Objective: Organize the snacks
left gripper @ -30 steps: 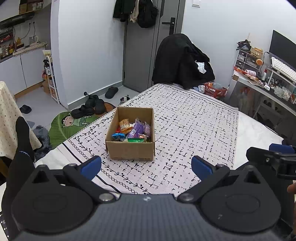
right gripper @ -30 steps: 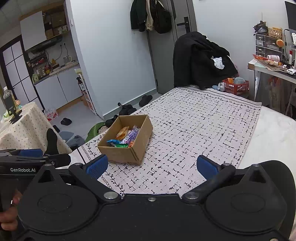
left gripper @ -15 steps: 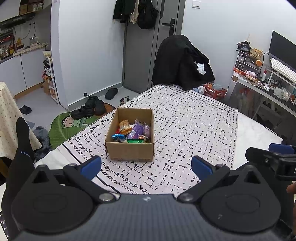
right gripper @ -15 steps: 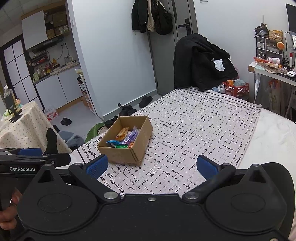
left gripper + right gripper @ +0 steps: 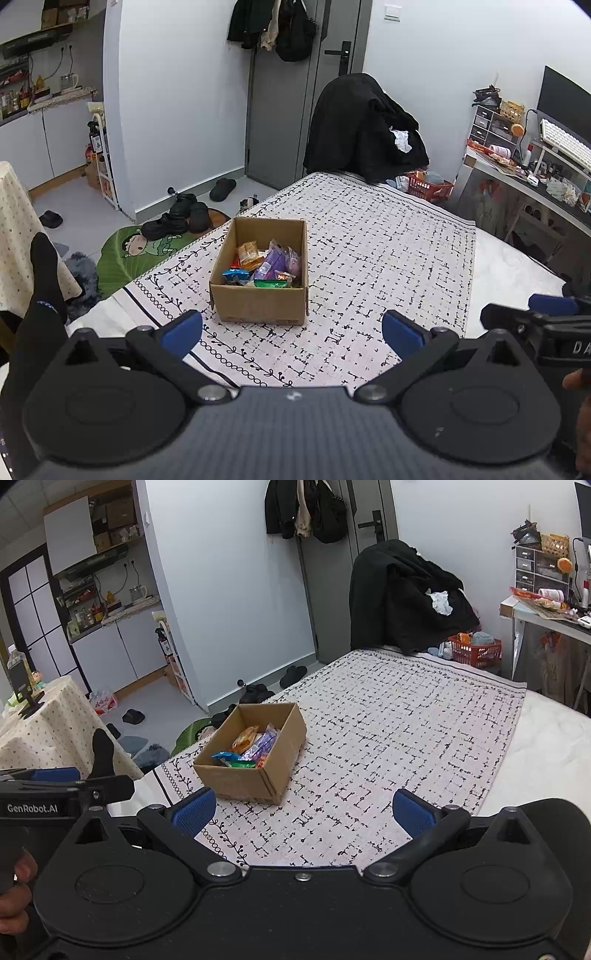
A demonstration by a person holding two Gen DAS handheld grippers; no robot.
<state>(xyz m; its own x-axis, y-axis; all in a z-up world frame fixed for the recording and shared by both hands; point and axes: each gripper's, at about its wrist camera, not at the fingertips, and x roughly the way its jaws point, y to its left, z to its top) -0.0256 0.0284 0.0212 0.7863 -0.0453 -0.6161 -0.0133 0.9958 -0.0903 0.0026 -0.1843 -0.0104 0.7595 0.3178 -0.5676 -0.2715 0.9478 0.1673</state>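
An open cardboard box (image 5: 258,306) stands on the patterned bed cover (image 5: 388,258), holding several snack packets (image 5: 266,264) in orange, purple, blue and green. The box (image 5: 240,779) and its snacks (image 5: 255,746) also show in the right wrist view. My left gripper (image 5: 291,334) is open and empty, hovering just short of the box. My right gripper (image 5: 303,812) is open and empty, to the right of the box and a little back from it. Each gripper sees the other at its frame edge.
The cover's left edge (image 5: 122,295) drops to a floor with shoes (image 5: 177,218) and a green mat (image 5: 125,254). A black coat over a chair (image 5: 358,129) stands beyond the bed. A desk (image 5: 532,177) is on the right, a clothed table (image 5: 48,720) on the left.
Both grippers have barely shifted. The right wrist view has drifted slightly, so the box sits a touch lower and nearer. Nothing was taken hold of or let go.
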